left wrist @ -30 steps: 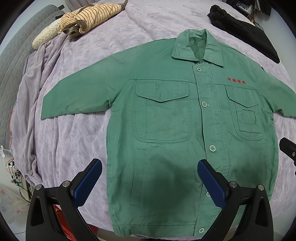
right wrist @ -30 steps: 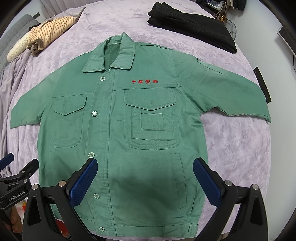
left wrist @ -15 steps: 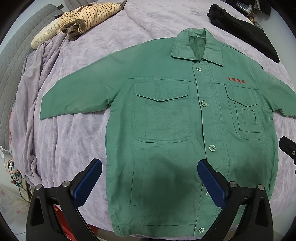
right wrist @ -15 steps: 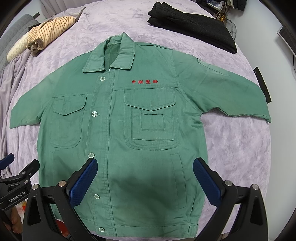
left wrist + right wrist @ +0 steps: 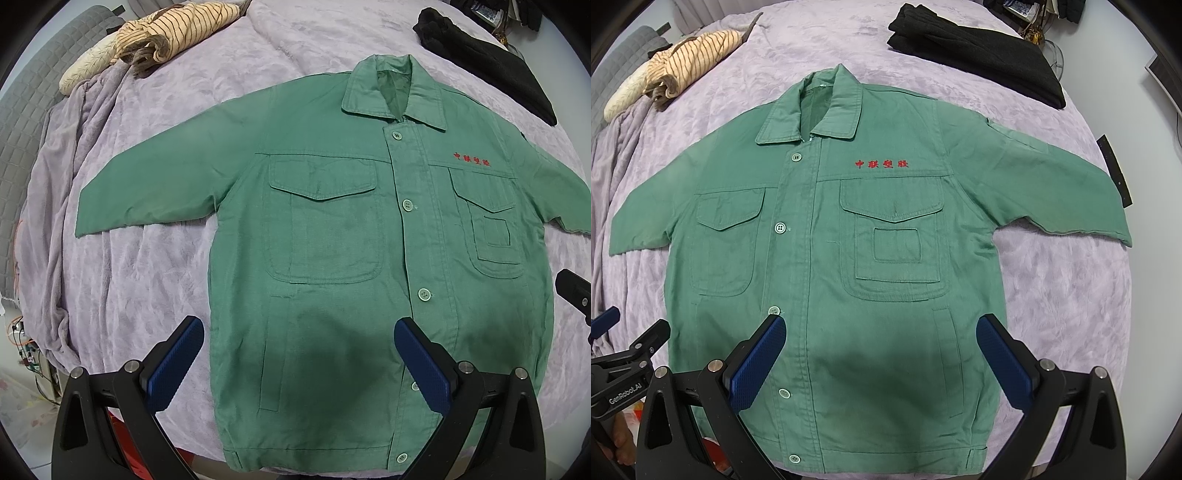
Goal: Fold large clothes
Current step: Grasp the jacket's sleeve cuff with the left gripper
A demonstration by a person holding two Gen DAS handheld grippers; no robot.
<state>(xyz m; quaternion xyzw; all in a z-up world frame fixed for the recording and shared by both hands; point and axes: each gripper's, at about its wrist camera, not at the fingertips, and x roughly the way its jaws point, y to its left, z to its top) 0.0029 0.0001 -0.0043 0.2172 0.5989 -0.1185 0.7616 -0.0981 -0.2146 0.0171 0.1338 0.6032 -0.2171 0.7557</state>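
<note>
Your left gripper [image 5: 297,360] and right gripper [image 5: 881,352] hover wide apart, empty, above the green jacket [image 5: 827,280]. Red chest embroidery [image 5: 881,164] perhaps reads "中联塑胶"; the left tool's frame says "GenRobot.AI" [image 5: 624,394].

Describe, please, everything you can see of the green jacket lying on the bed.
The green jacket is a collared work jacket of woven cloth, buttoned up, with two flapped chest pockets and red embroidered characters on the chest. It lies flat, front up, sleeves spread, on the purple bedspread. Neither open hand-held gripper, left or right, touches it.
</note>
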